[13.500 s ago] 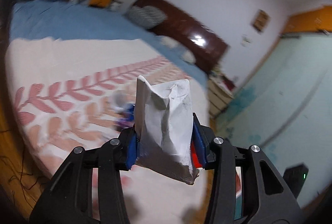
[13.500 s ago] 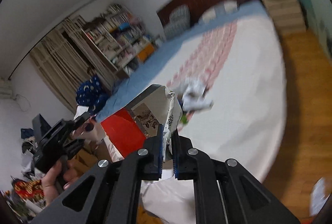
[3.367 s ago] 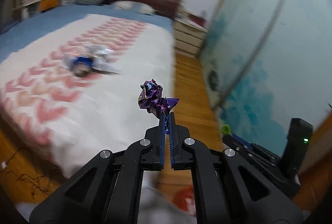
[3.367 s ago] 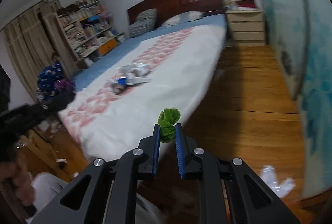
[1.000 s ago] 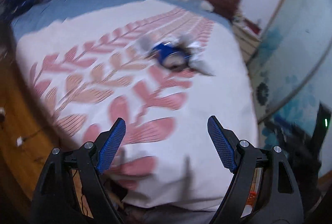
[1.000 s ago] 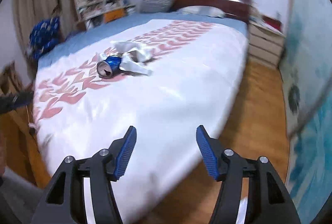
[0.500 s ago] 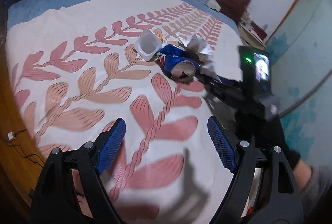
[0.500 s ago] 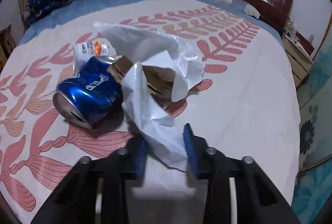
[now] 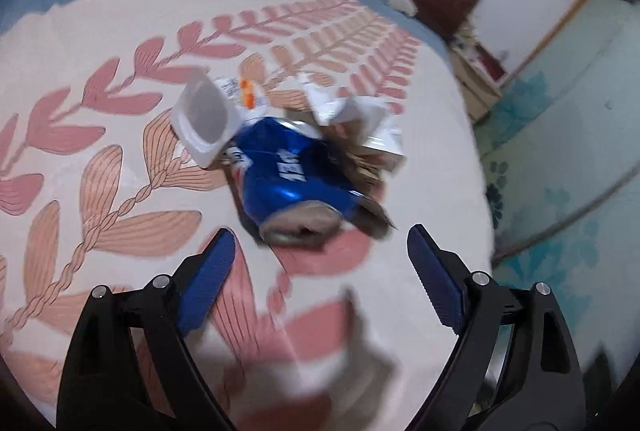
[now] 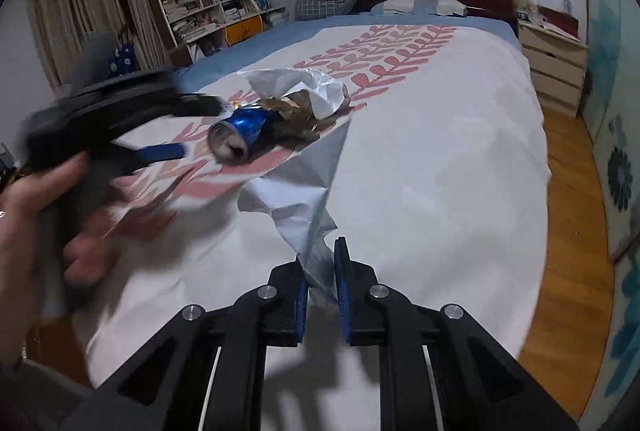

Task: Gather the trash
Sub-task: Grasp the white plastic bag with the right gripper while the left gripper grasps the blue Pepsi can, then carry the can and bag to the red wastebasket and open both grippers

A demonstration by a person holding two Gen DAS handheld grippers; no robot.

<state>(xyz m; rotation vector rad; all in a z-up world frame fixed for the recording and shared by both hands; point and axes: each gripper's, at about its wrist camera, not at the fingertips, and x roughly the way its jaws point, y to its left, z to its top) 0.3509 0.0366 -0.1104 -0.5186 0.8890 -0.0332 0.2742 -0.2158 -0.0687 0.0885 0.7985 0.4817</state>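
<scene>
While trash is being gathered on the bed, these points are being shown:

Left tool (image 9: pixel 316 255): being held with its jaws wide and nothing between them, pointed at the can; also being seen, blurred, at the left of the right wrist view (image 10: pixel 160 135).
Right tool (image 10: pixel 320 281): being kept narrow on a corner of the bag, which is being pinched between the blue pads (image 10: pixel 343 291).
Can (image 9: pixel 294 177): a dented blue can, lying on its side on the bedspread, open end facing the left tool; lying just ahead of that tool's fingertips, not touched by them (image 10: pixel 240 131).
Bag (image 10: pixel 304 191): white plastic, being stretched from the right tool up to the pile, where its far part is crumpled beside the can.
Cup (image 9: pixel 204 117): a white square cup, tipped on its side, touching the can's far end.
Brown scraps (image 10: pixel 296 119): lying against the can and under the bag's crumpled part.
Bedspread (image 10: pixel 440 151): white with a pink leaf pattern, carrying the whole pile.
Hand (image 10: pixel 36 207): being wrapped around the left tool's handle.
</scene>
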